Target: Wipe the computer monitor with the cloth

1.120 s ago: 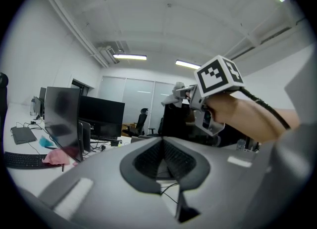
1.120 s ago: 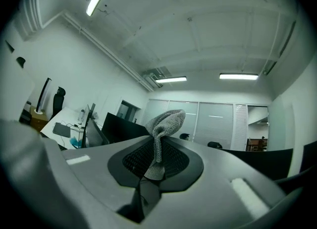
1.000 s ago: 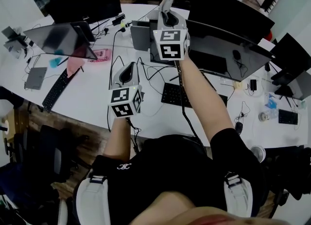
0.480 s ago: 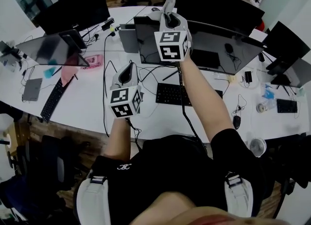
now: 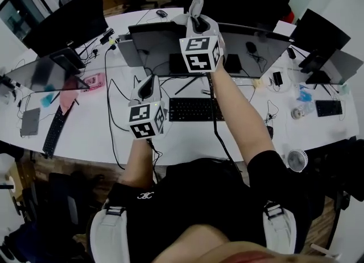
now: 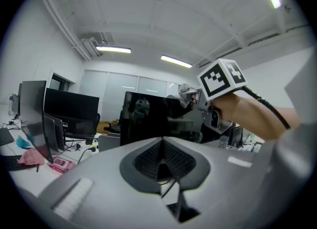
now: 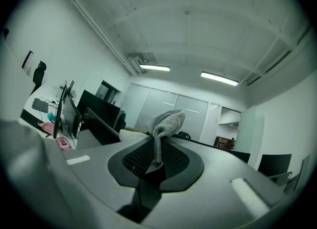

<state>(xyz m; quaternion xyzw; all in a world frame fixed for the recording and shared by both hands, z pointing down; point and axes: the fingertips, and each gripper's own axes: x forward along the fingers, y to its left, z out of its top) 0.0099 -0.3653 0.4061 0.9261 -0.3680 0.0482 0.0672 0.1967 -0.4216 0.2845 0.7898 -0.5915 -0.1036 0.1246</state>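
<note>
Nearest the camera, the person's two bare forearms reach out over a white desk (image 5: pixel 85 134). The left gripper (image 5: pixel 149 86) is held low over the desk's front part, just left of a black keyboard (image 5: pixel 196 109). In its own view the left gripper (image 6: pixel 162 155) has its jaws pressed together with nothing caught between them; only a thin dark cable shows through the gap lower down. Past the keyboard, the right gripper (image 5: pixel 196 7) is raised higher, up by the top edge of the dark monitor (image 5: pixel 159 49). It is clenched on a grey knitted cloth (image 5: pixel 197 3), and the right gripper's (image 7: pixel 152 160) own view shows the cloth (image 7: pixel 166 123) pinched between the pads, with its bunched end sticking up past the tips. From the left gripper view the cloth (image 6: pixel 185 91) sits at the upper right corner of the monitor (image 6: pixel 143 120). Whether it actually touches the screen is hard to tell from these angles. Farther left on the desk lies a pink object (image 5: pixel 94 81), and more dark screens (image 5: pixel 62 20) stand beyond it.
</note>
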